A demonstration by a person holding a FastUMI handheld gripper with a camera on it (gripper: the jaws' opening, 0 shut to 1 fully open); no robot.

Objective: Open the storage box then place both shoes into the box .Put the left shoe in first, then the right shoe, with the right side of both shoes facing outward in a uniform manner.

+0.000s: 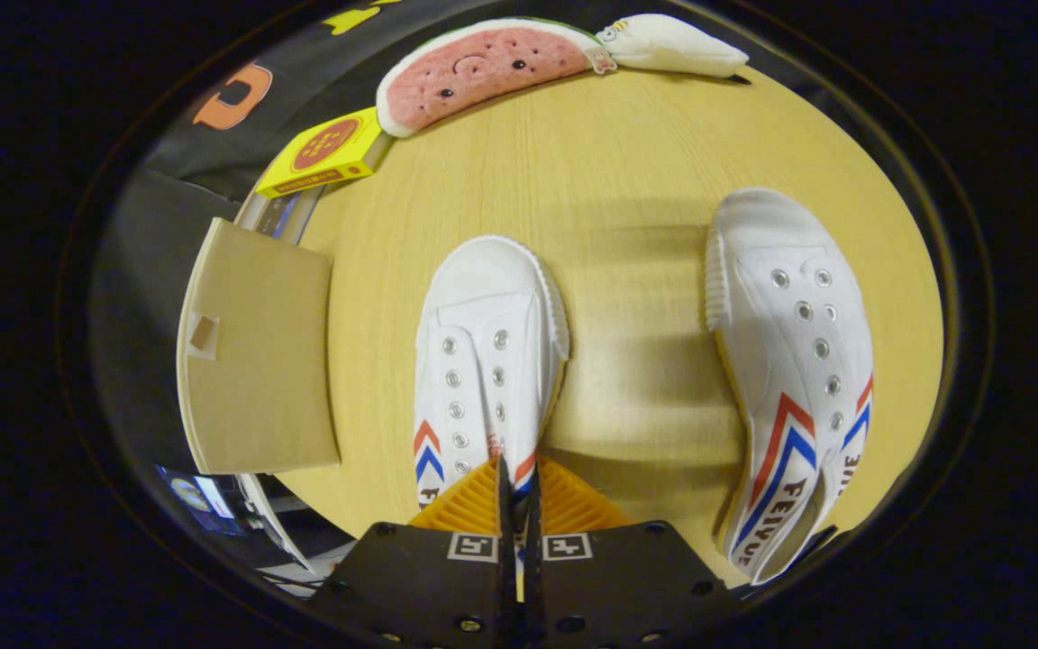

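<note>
A white canvas shoe (483,361) with red and blue chevrons points away from me on the wooden table (627,162). My gripper (517,473) is shut on the rim of this shoe's opening, and a thin strip of its fabric shows between the two fingers. A second matching white shoe (794,361) lies to the right of the fingers, also toe away, tilted so its striped side faces up. Left of the held shoe, a tan flat panel of the storage box (258,361) hangs past the table's left edge. The box's inside is hidden.
A watermelon-slice plush (483,68) and a white plush (672,45) lie at the table's far edge. A yellow carton (325,153) sits at the far left corner. Bare wood lies between and beyond the two shoes.
</note>
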